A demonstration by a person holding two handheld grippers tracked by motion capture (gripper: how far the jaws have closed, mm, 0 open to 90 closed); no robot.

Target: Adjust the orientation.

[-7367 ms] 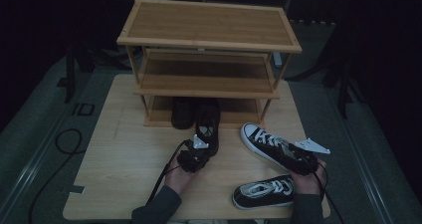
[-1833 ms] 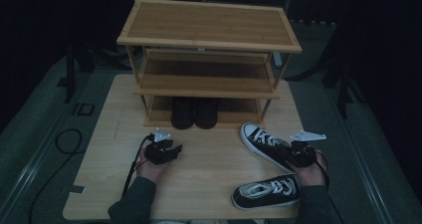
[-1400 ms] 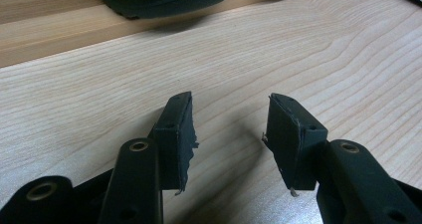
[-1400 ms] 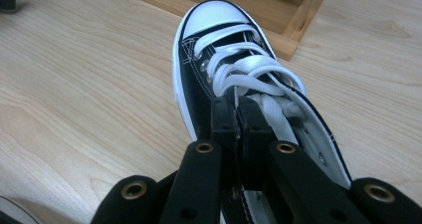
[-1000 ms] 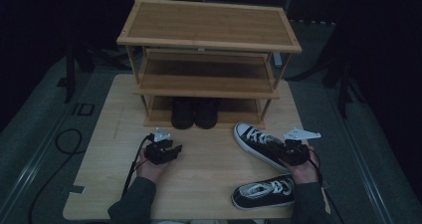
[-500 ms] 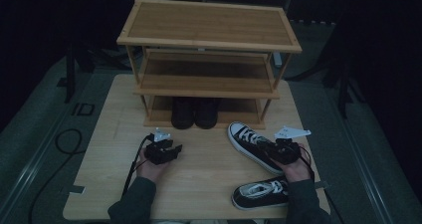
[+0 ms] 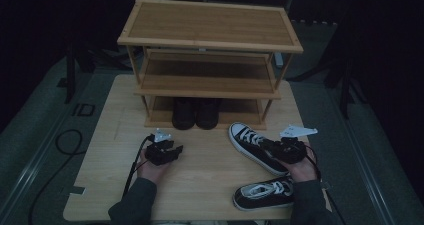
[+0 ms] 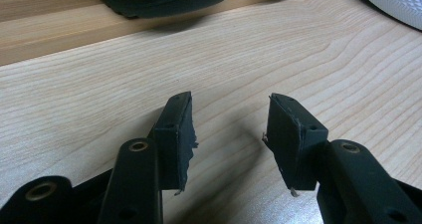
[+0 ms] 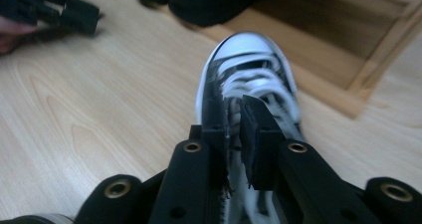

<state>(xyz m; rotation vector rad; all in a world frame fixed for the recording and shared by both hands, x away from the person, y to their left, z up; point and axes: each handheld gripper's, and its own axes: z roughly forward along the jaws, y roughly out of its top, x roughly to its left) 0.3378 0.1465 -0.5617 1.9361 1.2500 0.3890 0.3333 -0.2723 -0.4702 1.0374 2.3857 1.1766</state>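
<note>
Two sneakers are seen at the lower right of the high view. One sneaker (image 7: 254, 146) lies on the table (image 7: 205, 185) before the shelf (image 7: 207, 75), its side wall gripped between the narrow jaws of the right gripper (image 7: 280, 152), which have just been opening slightly. The other sneaker (image 7: 264, 194) lies nearer the bottom edge. The left gripper (image 7: 172, 149) rests at lower left, jaws wide and empty.
</note>
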